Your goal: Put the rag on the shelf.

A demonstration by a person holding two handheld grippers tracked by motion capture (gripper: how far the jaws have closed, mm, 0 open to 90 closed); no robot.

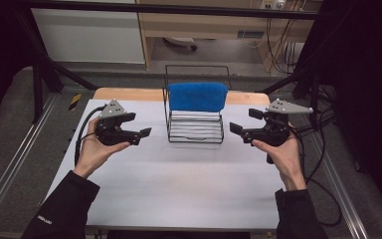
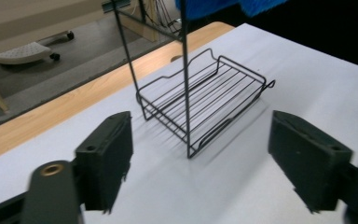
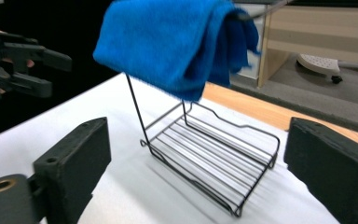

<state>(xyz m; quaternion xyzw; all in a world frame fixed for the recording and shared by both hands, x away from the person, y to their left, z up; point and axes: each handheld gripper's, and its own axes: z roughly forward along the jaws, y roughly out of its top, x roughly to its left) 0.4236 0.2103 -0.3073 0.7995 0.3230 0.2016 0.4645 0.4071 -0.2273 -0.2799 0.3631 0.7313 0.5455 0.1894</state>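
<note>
left tongs: black two-jaw left gripper (image 1: 144, 135), jaws spread wide, nothing between them, held above the white table top (image 1: 179, 179), jaws pointing right toward the centre.
right tongs: black two-jaw right gripper (image 1: 238, 131), jaws also spread, empty, pointing left toward the centre; mirror of the other one.
left hand: left hand (image 1: 93, 149) wraps the body from below, cable trailing off the left edge.
right hand: right hand (image 1: 281, 152) same grip on its side.
thing between: black wire rack with a flat slatted tray and a tall upright frame (image 1: 195, 127), standing mid-table, between the two tongs, apart from both.
cloth: folded blue fluffy cloth (image 1: 197, 96) draped over the rack's top bar, hanging both sides, clear of the tray.
cloth axis: long axis runs left-right along the bar, so each end faces one gripper.
direction from tongs: cloth lies inward and up from each jaw tip; in the right gripper view cloth (image 3: 177, 42) sits above the jaw line.
nearer hand: about even; cannot tell a clear winner.
likely next: either side needs to go inward and up to reach a cloth end.
</note>
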